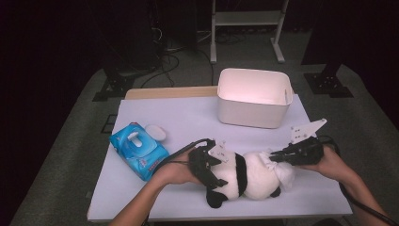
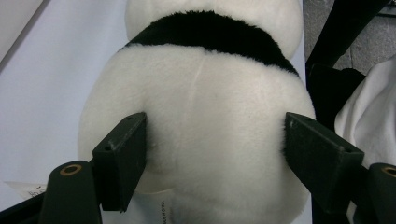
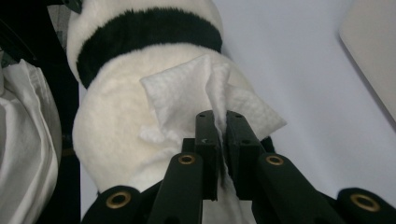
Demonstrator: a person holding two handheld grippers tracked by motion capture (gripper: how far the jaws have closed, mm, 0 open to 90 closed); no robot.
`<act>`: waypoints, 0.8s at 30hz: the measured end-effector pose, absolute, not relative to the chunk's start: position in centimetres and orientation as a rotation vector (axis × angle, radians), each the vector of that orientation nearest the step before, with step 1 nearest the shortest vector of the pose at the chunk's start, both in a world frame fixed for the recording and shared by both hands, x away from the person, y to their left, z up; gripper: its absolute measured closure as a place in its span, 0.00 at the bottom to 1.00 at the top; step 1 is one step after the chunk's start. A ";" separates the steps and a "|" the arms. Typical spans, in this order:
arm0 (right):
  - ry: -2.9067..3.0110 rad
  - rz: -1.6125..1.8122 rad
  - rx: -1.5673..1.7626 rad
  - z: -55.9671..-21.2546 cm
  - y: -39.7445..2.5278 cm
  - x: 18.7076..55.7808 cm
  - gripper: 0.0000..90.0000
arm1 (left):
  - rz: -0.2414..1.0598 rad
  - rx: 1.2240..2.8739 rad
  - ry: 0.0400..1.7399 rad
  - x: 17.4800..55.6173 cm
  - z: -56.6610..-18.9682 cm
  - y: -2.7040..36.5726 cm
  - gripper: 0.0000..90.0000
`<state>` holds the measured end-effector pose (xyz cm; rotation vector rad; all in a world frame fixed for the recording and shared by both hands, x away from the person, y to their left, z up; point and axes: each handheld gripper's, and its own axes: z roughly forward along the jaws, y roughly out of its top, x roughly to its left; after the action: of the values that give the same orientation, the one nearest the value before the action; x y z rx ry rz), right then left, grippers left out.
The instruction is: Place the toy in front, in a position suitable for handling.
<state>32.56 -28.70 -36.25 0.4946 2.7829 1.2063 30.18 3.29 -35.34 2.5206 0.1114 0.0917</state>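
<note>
- High view: a soft black-and-white plush panda toy (image 1: 244,176) lies on its side near the front edge of the white table (image 1: 188,117), its long axis running left to right between the two hands. The left hand-held gripper (image 1: 209,172) is at the toy's left end, its jaws set on either side of the plush body. The right hand-held gripper (image 1: 277,157) comes in from the right end, pressing a crumpled white wet wipe (image 1: 282,172) onto the toy. So the toy lies to the right of the left tool and to the left of the right one, each about equally close. A blue plastic pack of wet wipes (image 1: 139,150) with its lid flipped open sits well to the left, and a white rectangular plastic bin (image 1: 254,96) stands at the far side.
- Left gripper view: the jaws stand wide apart and press into the white rounded body (image 2: 201,126) from both sides, dimpling the fur; the black band lies beyond them.
- Right gripper view: the jaws are pinched together on a fold of the wipe (image 3: 210,102), which lies flat against the white fur just short of the black band. Judging from this, any wiping stroke would run along the toy's length, away from the right hand.
</note>
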 end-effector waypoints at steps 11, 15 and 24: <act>2.829 1.213 0.360 -35.7 -23.8 34.7 0.93 | 0.109 2.530 0.108 30.0 -35.3 3.3 0.26; 2.810 1.195 0.414 -35.9 -25.5 34.6 0.93 | 0.104 2.517 0.111 30.0 -35.4 3.4 0.26; 2.746 1.273 0.609 -38.5 -31.3 32.2 0.93 | 0.100 2.513 0.124 30.4 -35.4 3.3 0.26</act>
<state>32.17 -31.29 -38.48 0.6089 2.7459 1.2734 30.38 3.33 -35.39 2.5134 0.1239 0.1000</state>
